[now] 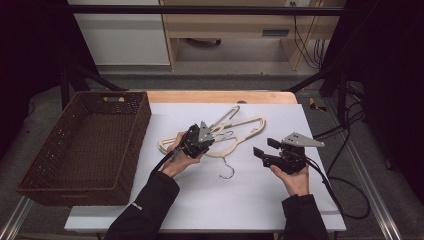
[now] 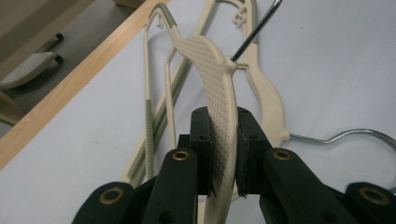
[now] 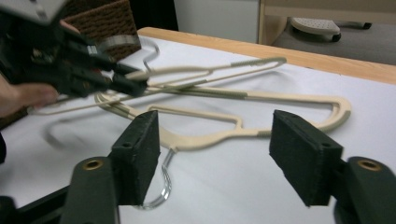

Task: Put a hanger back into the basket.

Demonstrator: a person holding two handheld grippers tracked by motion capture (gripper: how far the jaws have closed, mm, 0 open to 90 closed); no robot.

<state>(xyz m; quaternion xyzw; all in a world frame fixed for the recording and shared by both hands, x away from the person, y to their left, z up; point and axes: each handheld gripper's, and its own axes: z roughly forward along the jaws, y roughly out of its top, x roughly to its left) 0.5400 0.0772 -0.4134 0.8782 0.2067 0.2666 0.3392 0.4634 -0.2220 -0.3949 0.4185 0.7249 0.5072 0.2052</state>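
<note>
Left tongs (image 2: pixel 223 154) pinch the dotted shoulder of a cream hanger (image 2: pixel 212 74), pads pressed on either side of it; in the high view the same tongs (image 1: pixel 199 141) sit over the hanger pile at mid tabletop (image 1: pixel 260 200), the held hanger tilted up off the others. A second cream hanger (image 3: pixel 280 100) lies flat beneath, its wire hook (image 1: pixel 227 172) pointing toward the person. Right tongs (image 3: pixel 215 154) stand spread, nothing between them (they hover just beside the pile, apart from it).

Step in hand, as I judge it: lifting one hanger free of the tangle, likely bound for the wicker basket (image 1: pixel 55 145) at left. The next move calls for a clean rise so the hooks do not snag, then a carry leftward over the basket rim.
</note>
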